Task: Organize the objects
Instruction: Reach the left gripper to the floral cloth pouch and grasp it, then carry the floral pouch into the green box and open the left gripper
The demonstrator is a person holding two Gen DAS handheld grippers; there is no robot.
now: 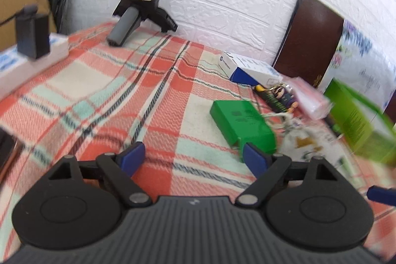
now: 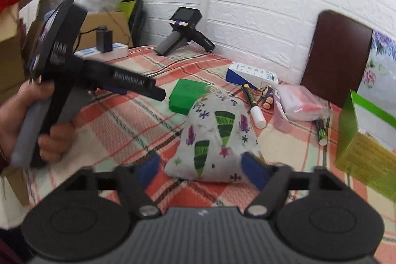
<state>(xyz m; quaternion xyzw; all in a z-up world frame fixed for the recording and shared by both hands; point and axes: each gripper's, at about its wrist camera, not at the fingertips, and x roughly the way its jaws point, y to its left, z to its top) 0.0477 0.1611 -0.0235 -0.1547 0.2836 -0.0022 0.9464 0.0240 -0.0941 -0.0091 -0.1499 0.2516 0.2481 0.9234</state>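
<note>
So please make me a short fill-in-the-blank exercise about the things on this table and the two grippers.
1. The small box lying on the checked cloth behind the patterned pouch is ____ in colour.
2. The fingers of the right gripper stand ____, on either side of the pouch.
3. The wall behind the table has a white ____ pattern.
4. The left gripper holds ____ between its blue fingers.

Missing words: green; open; brick; nothing
</note>
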